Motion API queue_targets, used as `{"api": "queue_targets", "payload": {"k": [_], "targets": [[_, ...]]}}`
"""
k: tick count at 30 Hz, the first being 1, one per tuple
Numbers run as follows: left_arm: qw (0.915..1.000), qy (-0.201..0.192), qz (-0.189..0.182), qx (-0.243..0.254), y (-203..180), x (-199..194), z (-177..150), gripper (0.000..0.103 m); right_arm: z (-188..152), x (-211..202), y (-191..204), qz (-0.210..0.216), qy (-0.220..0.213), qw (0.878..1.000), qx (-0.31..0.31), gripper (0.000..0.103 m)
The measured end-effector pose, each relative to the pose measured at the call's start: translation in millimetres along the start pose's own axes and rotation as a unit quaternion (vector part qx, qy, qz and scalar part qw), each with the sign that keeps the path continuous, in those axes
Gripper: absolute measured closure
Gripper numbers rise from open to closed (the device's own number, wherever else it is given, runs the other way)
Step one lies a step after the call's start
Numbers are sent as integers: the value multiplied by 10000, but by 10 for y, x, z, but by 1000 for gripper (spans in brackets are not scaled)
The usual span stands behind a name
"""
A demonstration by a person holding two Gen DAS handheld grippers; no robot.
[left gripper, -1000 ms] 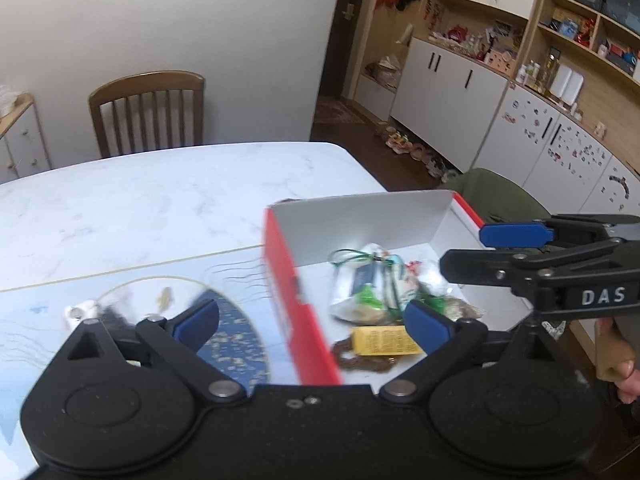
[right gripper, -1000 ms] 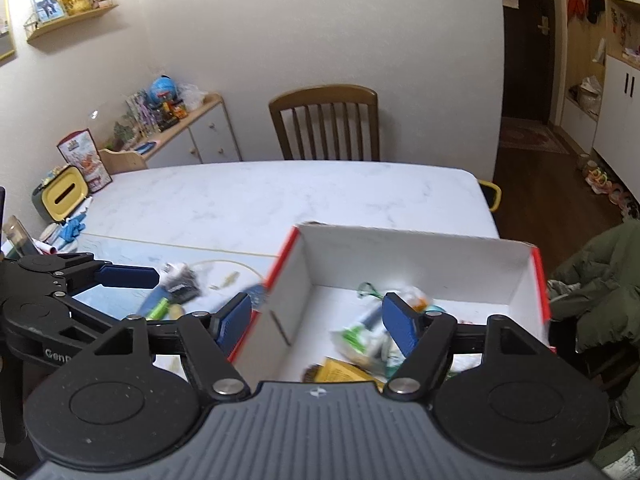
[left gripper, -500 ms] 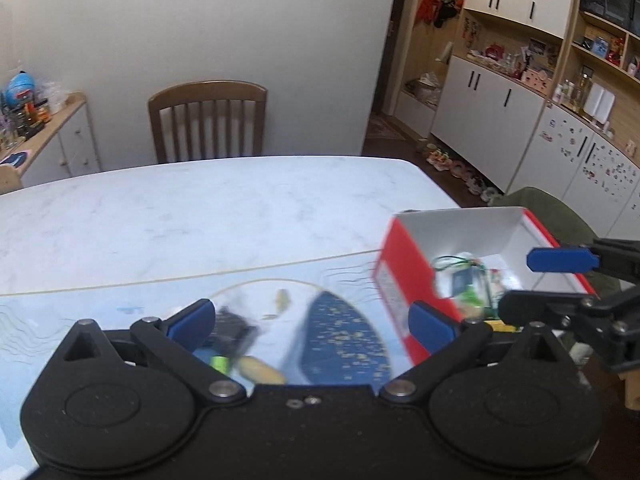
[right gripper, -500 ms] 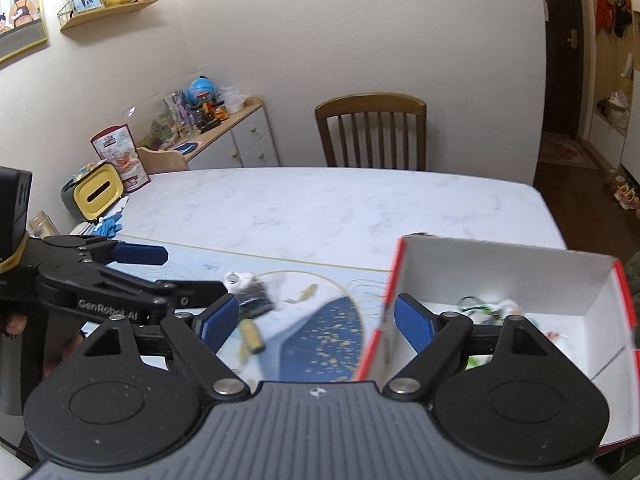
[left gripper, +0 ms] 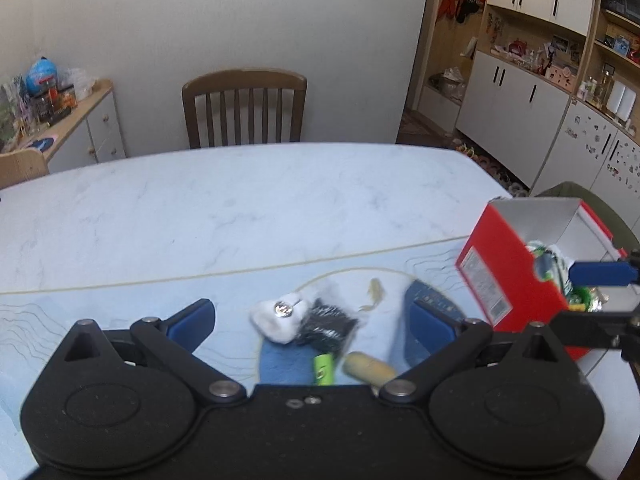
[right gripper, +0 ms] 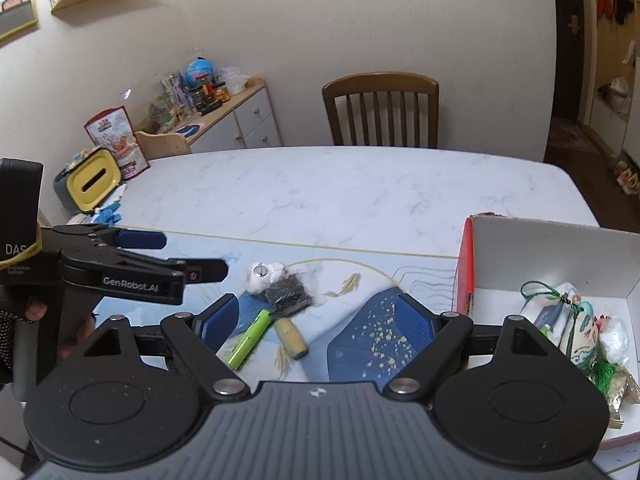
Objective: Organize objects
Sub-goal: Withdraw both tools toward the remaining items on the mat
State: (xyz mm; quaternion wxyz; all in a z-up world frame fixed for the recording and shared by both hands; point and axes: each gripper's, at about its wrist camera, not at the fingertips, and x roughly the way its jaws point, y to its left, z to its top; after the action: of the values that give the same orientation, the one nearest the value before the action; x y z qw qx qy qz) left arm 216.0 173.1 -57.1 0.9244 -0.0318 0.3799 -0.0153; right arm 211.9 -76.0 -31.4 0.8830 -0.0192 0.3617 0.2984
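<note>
Left gripper [left gripper: 310,318]: I hold it with blue pads spread wide, nothing between them, hovering low over the blue mat [left gripper: 280,360].

Right gripper [right gripper: 316,322]: likewise spread apart and empty, hovering over the same mat, with the red box [right gripper: 464,264] to its right.

Loose items: four lie clustered on the mat, between both pairs of fingers: one white fluffy piece [right gripper: 262,276] with a metal ring, one black bundle [right gripper: 288,294] touching it, one green marker [right gripper: 250,338], one tan cylinder [right gripper: 291,338].

Key relation: the cluster sits straight ahead of my left gripper, almost centred in its open jaws; from my right gripper it lies ahead and slightly left of centre.

Long axes: in the right wrist view the green marker runs diagonally, near end to the left, far end up towards the black bundle; the tan cylinder slants the other way, so the two meet in a shallow V at the bundle.

Nearer hand: I judge the left closer to the white piece and bundle; the marker and cylinder lie just ahead of the right pads.

Box: one, open-topped, white inside, standing at the mat's right edge, well apart from the cluster; it already holds several small pouches and trinkets I cannot count reliably.

Judgement: four pieces remain to go into the box; a diagonal marker calls for turning the wrist across its length.
</note>
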Motion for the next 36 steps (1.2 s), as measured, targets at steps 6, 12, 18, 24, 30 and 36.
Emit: {"api": "queue_targets", "payload": {"k": [6,12,18,24,30,36], "targets": [[9998,159,51,112,150,154,-163,0,-51,253,110,-403,28,9990,-204,18],[9992,323,200,-86,232,297,-373,0,-70,575,120,-456,357,9979,-294,18],[9987,510,42,-44,137,427,-601,0,-112,925,133,-393,833,9950,-377,18],[9982,600,-9,3,30,541,-723,1,-169,1218,114,-264,1278,9911,-252,18],[9980,631,25,28,-33,629,-785,2,-206,1412,119,-193,1548,9877,-101,18],[9978,647,85,-74,-23,665,-805,15,-216,1558,185,-213,1699,9850,-194,21]]}}
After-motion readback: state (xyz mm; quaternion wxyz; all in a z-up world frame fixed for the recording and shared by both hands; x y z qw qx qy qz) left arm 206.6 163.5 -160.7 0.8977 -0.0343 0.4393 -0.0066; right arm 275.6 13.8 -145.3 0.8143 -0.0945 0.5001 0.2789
